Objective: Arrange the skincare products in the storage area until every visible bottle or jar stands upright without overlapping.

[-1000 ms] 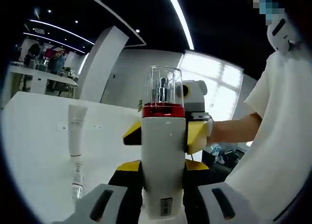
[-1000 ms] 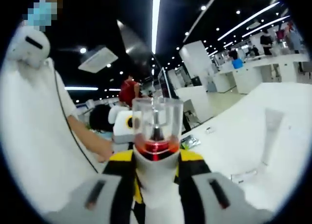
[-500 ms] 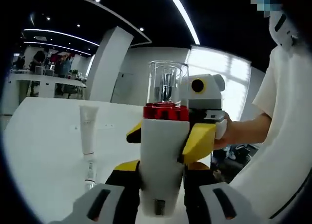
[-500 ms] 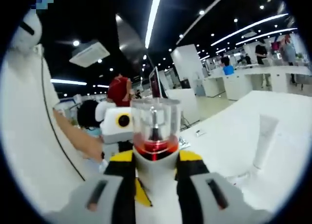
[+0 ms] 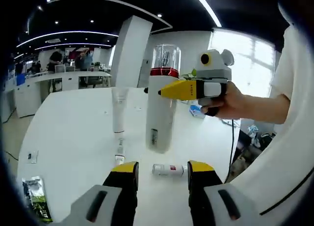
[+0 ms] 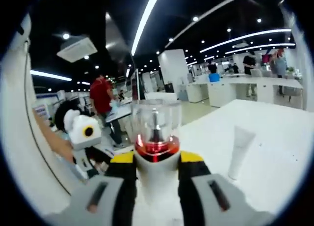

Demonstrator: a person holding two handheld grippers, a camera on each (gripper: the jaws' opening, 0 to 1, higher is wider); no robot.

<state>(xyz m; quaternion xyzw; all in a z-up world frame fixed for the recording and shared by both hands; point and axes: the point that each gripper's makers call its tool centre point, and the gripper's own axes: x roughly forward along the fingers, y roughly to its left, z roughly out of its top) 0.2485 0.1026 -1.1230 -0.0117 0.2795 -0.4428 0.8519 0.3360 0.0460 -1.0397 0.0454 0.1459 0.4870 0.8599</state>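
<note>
A tall white pump bottle [image 5: 159,115] with a red collar and clear cap stands on the white table [image 5: 68,137], leaning slightly. My right gripper [image 5: 171,90], held by a hand, is shut on it just below the collar. In the right gripper view the yellow jaws of that gripper [image 6: 157,159] clamp the bottle [image 6: 156,137] from both sides. My left gripper [image 5: 162,171] is open and apart from the tall bottle, with nothing in its jaws. A small white bottle [image 5: 168,170] lies on its side just beyond them. A white tube [image 5: 117,113] stands to the left.
A small clear item [image 5: 120,151] lies in front of the tube. A green packet [image 5: 37,204] sits at the table's near left. The tube [image 6: 240,146] also appears to the right of the held bottle. The left gripper [image 6: 86,145] and a person's hand are at its left.
My left gripper let go of the tall bottle and drew back from it. The right gripper keeps its hold, and the bottle now rests on the table.
</note>
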